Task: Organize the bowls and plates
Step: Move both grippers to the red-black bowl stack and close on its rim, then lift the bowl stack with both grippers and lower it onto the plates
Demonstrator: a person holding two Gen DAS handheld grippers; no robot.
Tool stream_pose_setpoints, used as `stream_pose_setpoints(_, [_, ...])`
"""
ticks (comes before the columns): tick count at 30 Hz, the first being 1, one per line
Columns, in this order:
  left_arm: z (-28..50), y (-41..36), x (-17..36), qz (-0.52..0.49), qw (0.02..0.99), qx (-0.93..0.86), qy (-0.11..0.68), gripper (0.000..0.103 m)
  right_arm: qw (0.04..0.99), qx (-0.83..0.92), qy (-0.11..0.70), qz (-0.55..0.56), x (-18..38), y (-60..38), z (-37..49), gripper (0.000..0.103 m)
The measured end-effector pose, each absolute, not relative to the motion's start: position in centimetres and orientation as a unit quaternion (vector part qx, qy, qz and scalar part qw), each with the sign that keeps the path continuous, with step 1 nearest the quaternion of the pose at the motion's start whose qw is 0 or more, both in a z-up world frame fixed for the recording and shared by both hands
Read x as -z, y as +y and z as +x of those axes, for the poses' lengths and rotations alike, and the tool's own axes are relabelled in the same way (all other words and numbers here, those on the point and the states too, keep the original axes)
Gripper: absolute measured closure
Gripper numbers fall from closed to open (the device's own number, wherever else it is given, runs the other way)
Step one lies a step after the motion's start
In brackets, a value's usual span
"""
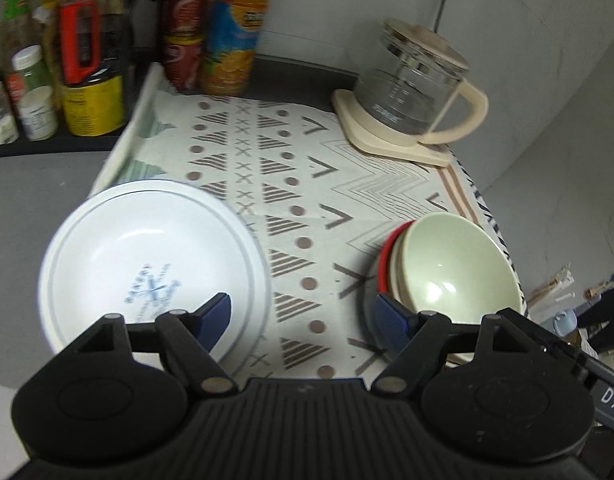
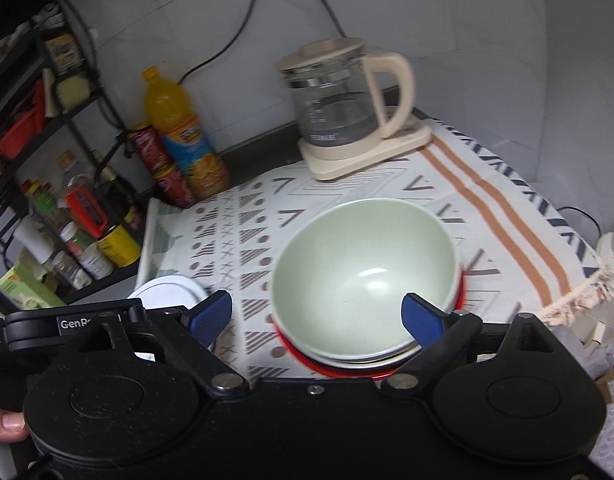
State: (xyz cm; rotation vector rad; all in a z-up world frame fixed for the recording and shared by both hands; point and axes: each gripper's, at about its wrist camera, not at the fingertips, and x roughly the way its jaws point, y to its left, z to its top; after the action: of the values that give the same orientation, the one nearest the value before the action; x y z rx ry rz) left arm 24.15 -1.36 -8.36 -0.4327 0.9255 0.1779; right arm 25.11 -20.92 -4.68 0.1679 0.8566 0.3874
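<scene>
left gripper (image 1: 303, 316): jaws spread wide, nothing held | right gripper (image 2: 317, 314): jaws spread wide, nothing held | green bowl (image 2: 363, 270): seen topmost on stacked dishes, patterned cloth (image 1: 299, 184) beneath, on desk | white plate (image 1: 151, 264): seen at cloth's left edge, well apart from stack

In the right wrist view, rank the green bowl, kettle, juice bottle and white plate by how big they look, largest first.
1. Green bowl, though it is nearest the camera.
2. Kettle.
3. Juice bottle, narrower than the kettle and also far back.
4. White plate, mostly hidden behind the left gripper's body, so its rank is unsure.
</scene>
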Motion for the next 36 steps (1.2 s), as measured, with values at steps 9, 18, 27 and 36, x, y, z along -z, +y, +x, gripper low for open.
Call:
stream_pose_setpoints(9, [28.0,-2.4,9.2,-0.198,0.868,-0.046,0.454,0.026,0.893,-0.116,0.424,0.101,6.4,-23.0,27.0,0.012])
stream_pose_setpoints(18, [32.8,-2.8,10.9,-0.195,0.86,0.008,0.472,0.026,0.879,-0.048,0.449,0.15,9.2,-24.5,28.9,0.016])
stream_pose_setpoints(27, [36.9,-3.7,13.4,-0.178,0.841,0.06,0.507,0.026,0.852,0.016,0.488,0.188,12.3,-25.3,30.5,0.03])
stream_pose_setpoints(36, [39.1,-4.1,16.1,-0.173,0.814,0.099,0.546,0.047,0.829,0.032,0.523,0.196,14.2,-24.5,31.2,0.045])
